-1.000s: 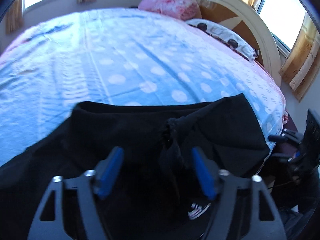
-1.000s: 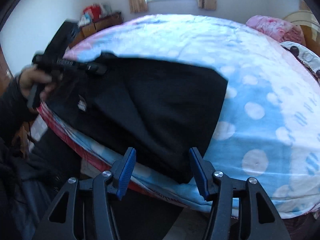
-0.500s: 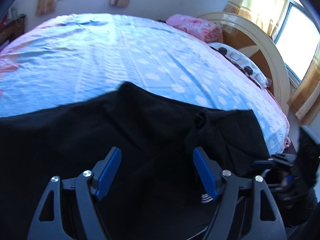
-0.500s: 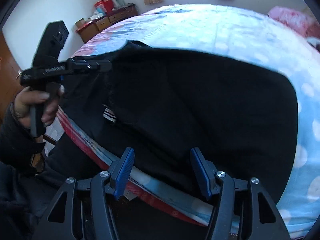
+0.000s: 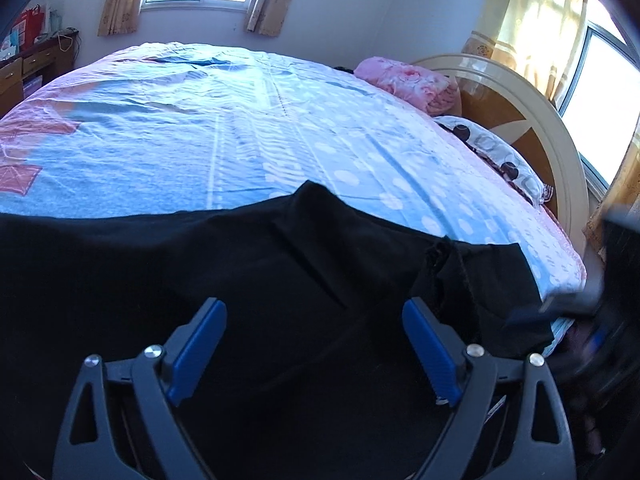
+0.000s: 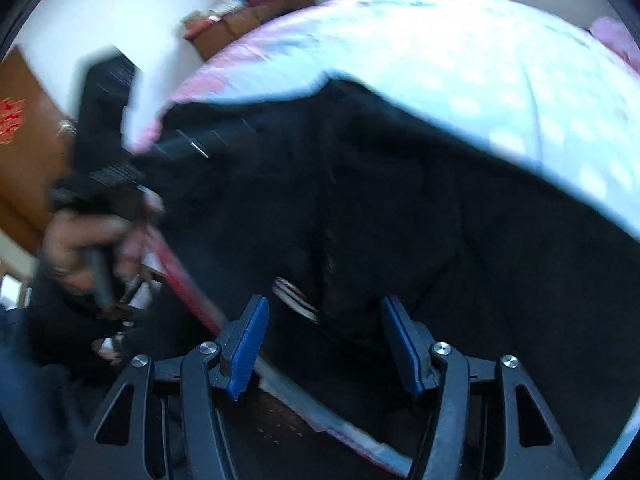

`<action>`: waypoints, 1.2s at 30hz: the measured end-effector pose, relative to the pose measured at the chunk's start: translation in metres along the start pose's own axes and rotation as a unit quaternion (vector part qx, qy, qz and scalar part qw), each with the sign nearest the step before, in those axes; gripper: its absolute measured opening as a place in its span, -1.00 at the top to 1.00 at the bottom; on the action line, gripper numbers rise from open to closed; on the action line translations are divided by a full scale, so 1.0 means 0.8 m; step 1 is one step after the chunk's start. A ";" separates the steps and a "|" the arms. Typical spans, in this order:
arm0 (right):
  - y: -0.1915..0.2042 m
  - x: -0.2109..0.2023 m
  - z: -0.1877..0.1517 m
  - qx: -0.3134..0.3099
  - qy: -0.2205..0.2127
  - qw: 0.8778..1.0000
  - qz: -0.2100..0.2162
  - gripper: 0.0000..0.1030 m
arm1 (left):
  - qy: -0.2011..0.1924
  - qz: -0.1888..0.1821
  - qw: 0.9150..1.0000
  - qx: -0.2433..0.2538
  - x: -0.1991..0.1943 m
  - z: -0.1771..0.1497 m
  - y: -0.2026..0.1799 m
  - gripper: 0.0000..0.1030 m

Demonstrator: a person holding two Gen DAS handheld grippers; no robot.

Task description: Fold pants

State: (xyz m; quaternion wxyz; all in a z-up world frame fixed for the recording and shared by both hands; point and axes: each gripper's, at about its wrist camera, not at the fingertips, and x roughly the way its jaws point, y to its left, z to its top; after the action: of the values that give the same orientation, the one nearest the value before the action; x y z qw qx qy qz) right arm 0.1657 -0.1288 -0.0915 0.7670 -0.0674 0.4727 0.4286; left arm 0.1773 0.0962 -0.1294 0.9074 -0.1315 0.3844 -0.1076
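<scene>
We have the black pants spread across the near edge of the bed, part of the fabric hanging over the side by the red-striped bed edge in the right wrist view. There's a bunched seam or crotch area with a small striped label showing near the right gripper.

Our left gripper is wide, and its jaws have just been opening further; cloth lies below and between the blue pads but nothing is pinched. Our right gripper stands at a medium gap, over the dark fabric near the label, pads not pressing on anything we can see. The right view is blurred, so contact is hard to call there. In that view the person's left hand grips the other tool's handle.

Judgement: we're between grasps, picking new hold points for the next fold. To do it well we should take each gripper to a clean edge or corner, not the bunched middle, and pinch all the layers together. Then we lift evenly with both sides and lay the fold flat on the bed, keeping the hanging part from dragging the rest off the edge.
</scene>
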 end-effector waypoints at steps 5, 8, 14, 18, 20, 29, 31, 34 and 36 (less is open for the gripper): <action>-0.006 -0.014 0.094 0.031 -0.048 0.997 0.043 -0.17 | 0.006 -0.003 1.000 -0.020 0.004 0.000 0.013 -0.80; -0.029 0.034 0.146 0.088 -0.032 0.994 0.053 -0.17 | 0.011 0.027 1.000 -0.011 0.007 -0.004 0.018 -0.80; -0.070 0.131 0.188 0.172 0.054 0.978 0.102 -0.07 | 0.018 0.045 0.999 0.012 0.013 -0.008 0.017 -0.81; -0.085 0.150 0.189 0.182 0.073 0.976 0.096 0.49 | 0.018 0.048 0.998 0.023 0.016 -0.010 0.013 -0.90; -0.074 0.173 0.204 0.183 0.071 0.977 0.082 0.78 | 0.017 0.050 0.998 0.030 0.018 -0.012 0.011 -0.94; -0.077 0.193 0.210 0.163 0.081 0.983 0.039 0.87 | 0.019 0.076 0.994 0.071 0.027 -0.015 -0.002 -1.00; -0.077 0.193 0.212 0.158 0.081 0.983 0.032 0.88 | 0.018 0.078 0.994 0.073 0.027 -0.015 -0.003 -1.00; -0.069 0.192 0.215 0.143 0.080 0.986 0.019 0.87 | 0.019 0.086 0.993 0.078 0.027 -0.017 -0.007 -1.00; -0.065 0.178 0.216 0.132 0.069 0.989 0.022 0.86 | 0.020 0.089 0.993 0.081 0.027 -0.017 -0.008 -1.00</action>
State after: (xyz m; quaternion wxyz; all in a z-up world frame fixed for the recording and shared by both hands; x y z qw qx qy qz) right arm 0.3449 0.0116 -0.1247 0.7251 0.0150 0.5784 0.3734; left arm 0.1813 0.0814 -0.1510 0.9131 -0.0206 0.4028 -0.0598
